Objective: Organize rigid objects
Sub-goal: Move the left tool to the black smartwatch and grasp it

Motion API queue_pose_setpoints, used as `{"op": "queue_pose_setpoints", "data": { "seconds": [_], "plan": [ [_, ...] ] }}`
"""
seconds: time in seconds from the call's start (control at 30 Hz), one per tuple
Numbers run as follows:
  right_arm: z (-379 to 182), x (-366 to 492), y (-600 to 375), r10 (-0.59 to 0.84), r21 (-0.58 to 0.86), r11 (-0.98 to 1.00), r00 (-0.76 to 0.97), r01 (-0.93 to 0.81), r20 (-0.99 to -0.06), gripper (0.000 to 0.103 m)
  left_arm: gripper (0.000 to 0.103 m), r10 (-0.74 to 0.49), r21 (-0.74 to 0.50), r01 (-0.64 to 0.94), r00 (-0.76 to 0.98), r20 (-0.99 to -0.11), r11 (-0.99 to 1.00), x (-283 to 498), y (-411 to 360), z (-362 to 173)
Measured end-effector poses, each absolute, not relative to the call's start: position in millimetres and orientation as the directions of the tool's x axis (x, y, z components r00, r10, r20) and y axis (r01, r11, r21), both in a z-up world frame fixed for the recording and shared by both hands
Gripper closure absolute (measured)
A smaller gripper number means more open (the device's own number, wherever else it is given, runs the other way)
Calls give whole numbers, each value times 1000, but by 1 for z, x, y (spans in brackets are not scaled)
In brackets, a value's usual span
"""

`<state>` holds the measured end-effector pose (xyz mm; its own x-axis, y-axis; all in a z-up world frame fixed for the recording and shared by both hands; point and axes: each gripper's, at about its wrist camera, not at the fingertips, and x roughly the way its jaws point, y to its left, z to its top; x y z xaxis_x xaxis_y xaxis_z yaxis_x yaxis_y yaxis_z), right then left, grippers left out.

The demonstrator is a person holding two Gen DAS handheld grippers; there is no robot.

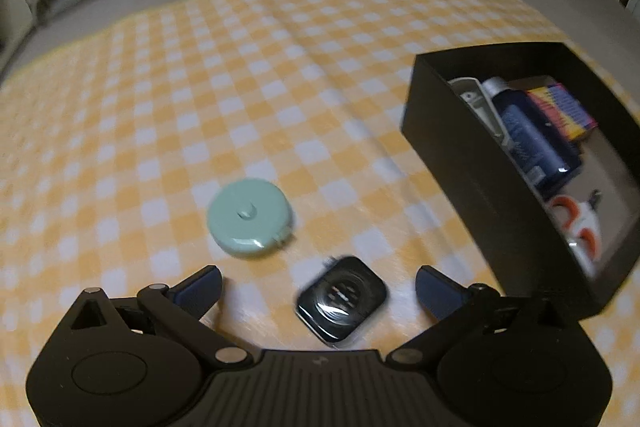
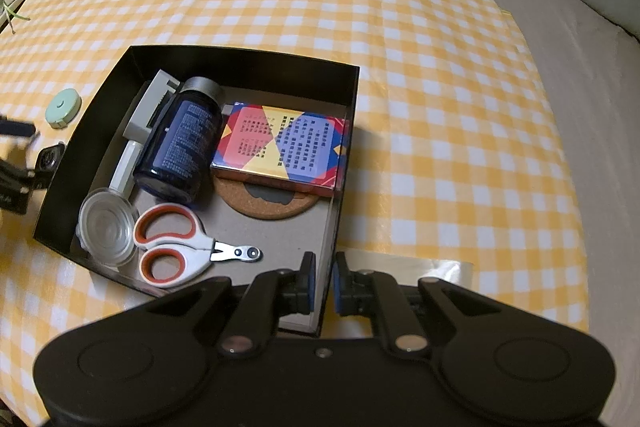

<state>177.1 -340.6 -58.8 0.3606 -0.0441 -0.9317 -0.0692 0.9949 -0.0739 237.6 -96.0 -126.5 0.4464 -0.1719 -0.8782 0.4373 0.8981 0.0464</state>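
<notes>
A black smartwatch body (image 1: 342, 303) lies face down on the yellow checked cloth, between the wide-apart fingers of my left gripper (image 1: 320, 285), which is open and not touching it. A mint round tape measure (image 1: 250, 217) sits just beyond. The black box (image 1: 460, 155) stands to the right. In the right wrist view my right gripper (image 2: 324, 267) is shut on the near right wall of the black box (image 2: 240, 57). At the left edge of that view are the watch (image 2: 50, 157), the tape measure (image 2: 63, 108) and part of the left gripper (image 2: 14, 155).
Inside the box lie a dark blue bottle (image 2: 180, 147), a colourful card box (image 2: 280, 147) on a cork coaster (image 2: 264, 205), orange-handled clippers (image 2: 172, 247), a clear round lid (image 2: 106, 227) and a grey-white tool (image 2: 144, 115). Grey bedding surrounds the cloth (image 2: 440, 87).
</notes>
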Motion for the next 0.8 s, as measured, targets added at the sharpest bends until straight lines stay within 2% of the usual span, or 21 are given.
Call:
{"op": "queue_pose_setpoints", "data": {
  "seconds": [0.1,0.3,0.63,0.8],
  "plan": [
    [-59,177,-340,-46,-78,994,358,-77,-933,94,2,-137,99,438,477,-868,893,239,-94,-130],
    [-59,178,-340,-45,-80,993,356,-85,-933,94,2,-125,90,418,460,-879,904,241,-74,-129],
    [-59,178,-338,-55,-96,990,353,-100,-934,92,24,-159,52,394,483,-861,918,235,-55,-122],
    [-59,177,-338,-51,-93,990,355,-102,-934,92,34,-188,61,461,476,-859,886,236,-71,-123]
  ]
}}
